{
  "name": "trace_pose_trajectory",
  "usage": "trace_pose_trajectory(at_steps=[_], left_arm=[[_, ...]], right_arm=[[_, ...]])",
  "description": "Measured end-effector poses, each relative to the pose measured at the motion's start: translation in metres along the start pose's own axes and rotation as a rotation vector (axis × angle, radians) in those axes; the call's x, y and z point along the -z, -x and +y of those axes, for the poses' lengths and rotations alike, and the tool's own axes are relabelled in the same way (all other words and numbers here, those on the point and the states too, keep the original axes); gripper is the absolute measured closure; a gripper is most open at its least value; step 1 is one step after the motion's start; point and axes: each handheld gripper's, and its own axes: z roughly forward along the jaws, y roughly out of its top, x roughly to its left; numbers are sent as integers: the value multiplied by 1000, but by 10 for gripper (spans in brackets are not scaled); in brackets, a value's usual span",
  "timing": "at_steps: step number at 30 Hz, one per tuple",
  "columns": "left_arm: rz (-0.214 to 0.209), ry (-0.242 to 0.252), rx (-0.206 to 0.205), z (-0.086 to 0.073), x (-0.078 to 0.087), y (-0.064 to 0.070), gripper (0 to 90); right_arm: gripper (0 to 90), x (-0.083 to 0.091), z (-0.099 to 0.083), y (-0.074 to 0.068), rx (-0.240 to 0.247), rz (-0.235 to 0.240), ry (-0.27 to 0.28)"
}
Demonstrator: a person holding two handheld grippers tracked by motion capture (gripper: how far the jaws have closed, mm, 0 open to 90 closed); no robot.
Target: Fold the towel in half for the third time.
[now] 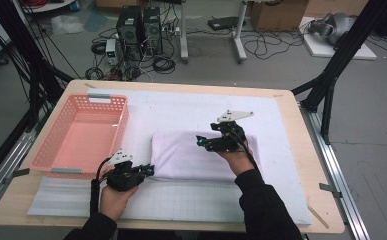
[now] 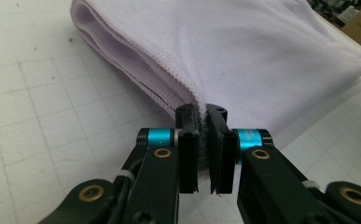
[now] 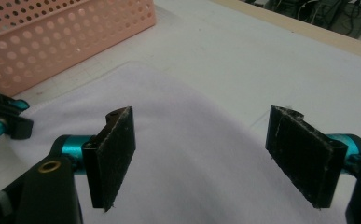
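Towel (image 1: pixel 196 156) lay folded mid-table, right of basket (image 1: pixel 81 135) | left gripper (image 1: pixel 148 170) pinched its near-left corner, jaws clamped on the hem | right gripper (image 1: pixel 201 142) hovered over the far side, jaws wide, empty | we judged: seat right jaws on all layers before lifting, raise both evenly so folds hold

Your folded towel (image 1: pixel 191 155) lies mid-mat (image 1: pixel 181 200), toward table (image 1: pixel 291 115) near edge; basket (image 1: pixel 81 135) left of it, by left edge.
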Motion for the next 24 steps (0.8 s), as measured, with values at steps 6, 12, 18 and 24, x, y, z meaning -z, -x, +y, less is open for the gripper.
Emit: trace_pose_trajectory(at_steps=[6, 12, 18, 24], left_arm=[[-3, 11, 20, 0, 1, -3, 833], [-7, 10, 25, 0, 1, -3, 832], [-13, 7, 38, -1, 1, -5, 830], [-10, -5, 31, -1, 0, -5, 830]], right_arm=[[272, -31, 23, -3, 43, 29, -33], [289, -67, 41, -16, 97, 63, -75], [304, -97, 50, -26, 121, 76, -126], [329, -122, 44, -28, 111, 88, -182]])
